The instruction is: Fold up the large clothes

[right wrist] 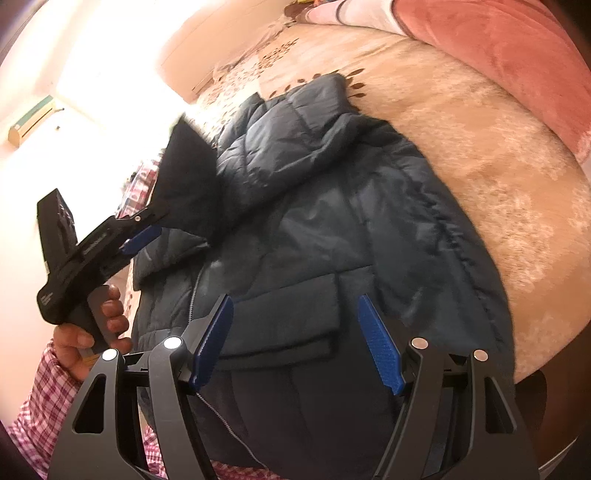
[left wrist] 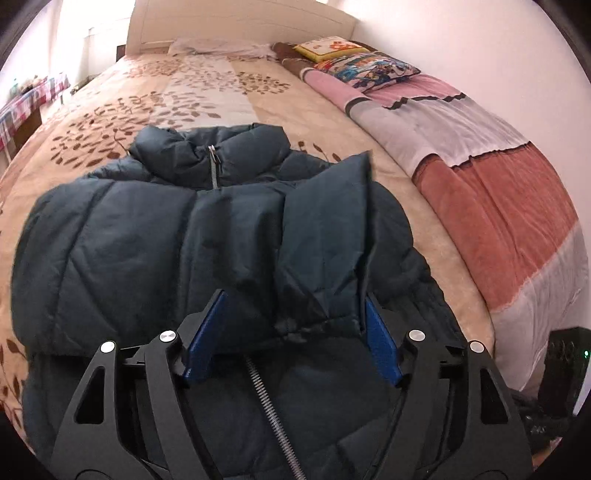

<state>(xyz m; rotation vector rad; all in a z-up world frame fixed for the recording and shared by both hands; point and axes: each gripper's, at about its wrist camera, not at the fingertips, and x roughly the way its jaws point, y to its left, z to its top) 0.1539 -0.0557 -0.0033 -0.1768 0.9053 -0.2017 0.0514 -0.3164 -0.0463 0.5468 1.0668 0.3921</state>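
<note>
Both wrist views look steeply down, close over the dark padded jacket [left wrist: 147, 236] on the bed [left wrist: 229, 99]; the right view also catches the left gripper [right wrist: 147, 229].

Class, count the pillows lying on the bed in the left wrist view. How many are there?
2. A yellow pillow lies near the headboard; a cartoon-print pillow lies just in front of it, on the pink blanket. Others may be hidden.

No text can be read. The left gripper [right wrist: 142, 236], at nine o'clock in the right wrist view, carries pale lettering on its black body, too small and blurred to make out.
</note>
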